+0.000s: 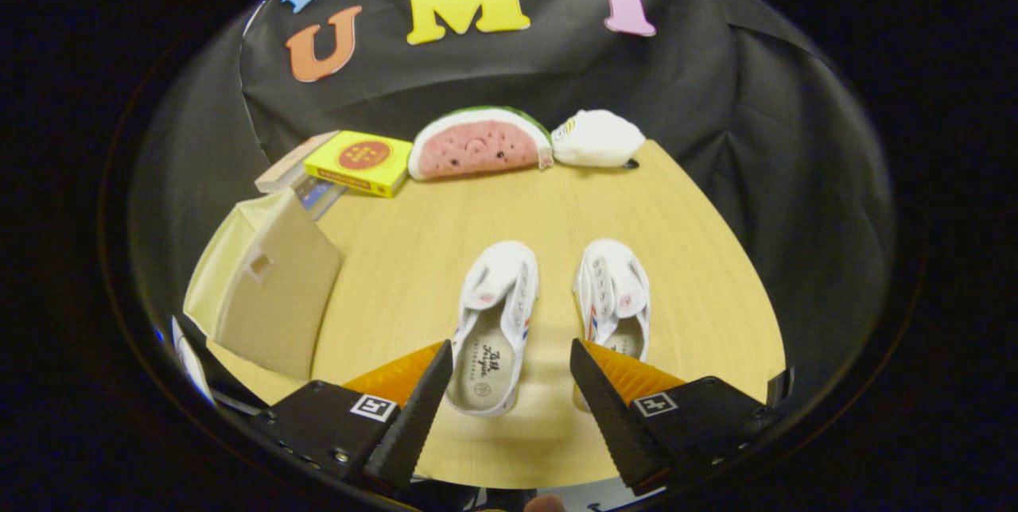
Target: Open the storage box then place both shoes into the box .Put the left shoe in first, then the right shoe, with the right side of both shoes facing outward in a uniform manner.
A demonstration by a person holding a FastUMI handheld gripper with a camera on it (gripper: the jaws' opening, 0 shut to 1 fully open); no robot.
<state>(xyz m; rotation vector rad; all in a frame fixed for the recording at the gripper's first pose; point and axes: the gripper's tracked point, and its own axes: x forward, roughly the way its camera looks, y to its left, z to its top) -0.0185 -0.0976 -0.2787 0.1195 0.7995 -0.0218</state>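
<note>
The gripper [509, 385] is hovering over the table [413, 242] with its fingers spread wide and nothing between them but bare wood and the heel of one shoe. Two white shoes are lying side by side, toes pointing away: the left shoe [495, 321] is sitting just ahead of the gap, its heel reaching in beside the left finger, while the right shoe [614, 297] is lying just ahead of the right finger, which is covering its heel. The shoes are apart from each other. The box [274, 289] is standing off to the left, its lid shut, well clear of the shoes. Along the far edge, beyond the shoes, a yellow book [362, 162] is resting on other books, a watermelon toy [479, 145] is sitting beside it, and a white pouch [598, 138] is lying next to that.
</note>
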